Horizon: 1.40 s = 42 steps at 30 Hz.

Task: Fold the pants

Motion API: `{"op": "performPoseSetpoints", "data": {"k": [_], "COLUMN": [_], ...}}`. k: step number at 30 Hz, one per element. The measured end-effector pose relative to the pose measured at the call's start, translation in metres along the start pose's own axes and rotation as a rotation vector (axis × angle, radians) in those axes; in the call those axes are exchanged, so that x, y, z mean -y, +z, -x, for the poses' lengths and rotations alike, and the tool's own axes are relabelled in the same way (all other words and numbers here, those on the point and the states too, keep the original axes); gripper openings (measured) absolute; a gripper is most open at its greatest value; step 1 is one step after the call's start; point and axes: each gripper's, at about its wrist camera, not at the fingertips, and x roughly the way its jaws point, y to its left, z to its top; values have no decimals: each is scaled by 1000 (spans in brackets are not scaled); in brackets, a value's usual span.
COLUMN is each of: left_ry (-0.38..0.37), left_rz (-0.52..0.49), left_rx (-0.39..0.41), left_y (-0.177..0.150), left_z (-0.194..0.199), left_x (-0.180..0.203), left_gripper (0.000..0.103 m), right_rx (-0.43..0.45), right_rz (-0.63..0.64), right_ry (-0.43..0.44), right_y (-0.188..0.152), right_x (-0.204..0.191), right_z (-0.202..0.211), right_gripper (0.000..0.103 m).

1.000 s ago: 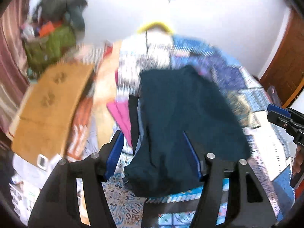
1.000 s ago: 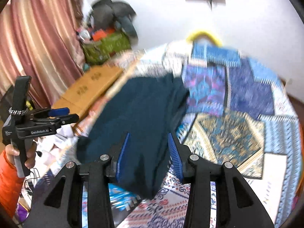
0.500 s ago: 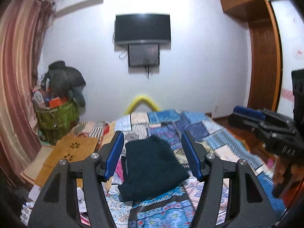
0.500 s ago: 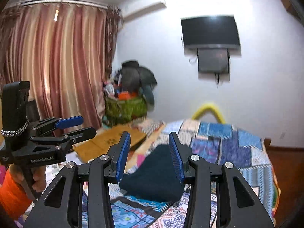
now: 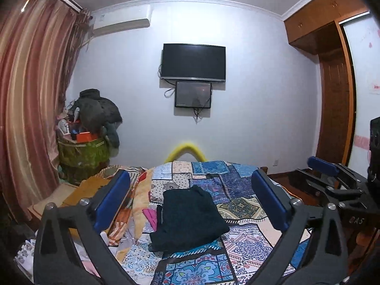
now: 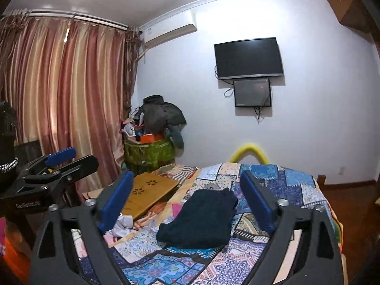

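The dark teal pants [image 5: 187, 216] lie folded into a compact bundle on the patchwork bedspread [image 5: 239, 206]; they also show in the right wrist view [image 6: 201, 216]. My left gripper [image 5: 190, 201] is open and empty, held up and back from the bed, well clear of the pants. My right gripper [image 6: 186, 201] is open and empty too, also raised and away from the pants. Each gripper shows from the side in the other's view, the right one [image 5: 332, 180] at the right edge and the left one [image 6: 54, 166] at the left edge.
A wooden lap desk [image 6: 147, 194] and loose clothes [image 5: 142, 209] lie left of the pants. A green bag piled with dark clothing [image 5: 83, 152] stands by the curtain [image 5: 28, 109]. A TV [image 5: 193, 61] hangs on the far wall. A wooden wardrobe [image 5: 332, 99] is at the right.
Both grippers have pulled up and back from close over the pants. The view now takes in the whole room, and the folded pants lie still on the bed.
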Motion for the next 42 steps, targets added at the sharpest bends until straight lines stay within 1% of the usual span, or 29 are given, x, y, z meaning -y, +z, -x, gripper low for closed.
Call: {"op": "performPoseSetpoints", "data": {"k": [1,5,11,18,42], "left_ry": [2,-11,-11,-6,-20], "left_rz": [-2,15,35,40,49], "left_rx": [0,-7,-17,-33,-76], "left_y": [-2,-6,-10,-15,-24], "left_z": [2,3,2,-3,-13], "left_x": [0,-3,-4,-7,-8], "left_gripper": [103,103,103,103,103], "right_rx": [0,-9,-12,-23,-29], "right_rz": [3,10,5,6,-16], "right_ry": [-6,-18,-24,-35,-53], "right_y": [-1,-1,-4,-10,-5], "right_x": [-1,-2,0,0,8], "right_z": [2,2,4,4,8], "right_gripper": [103,103,103,103,103]}}
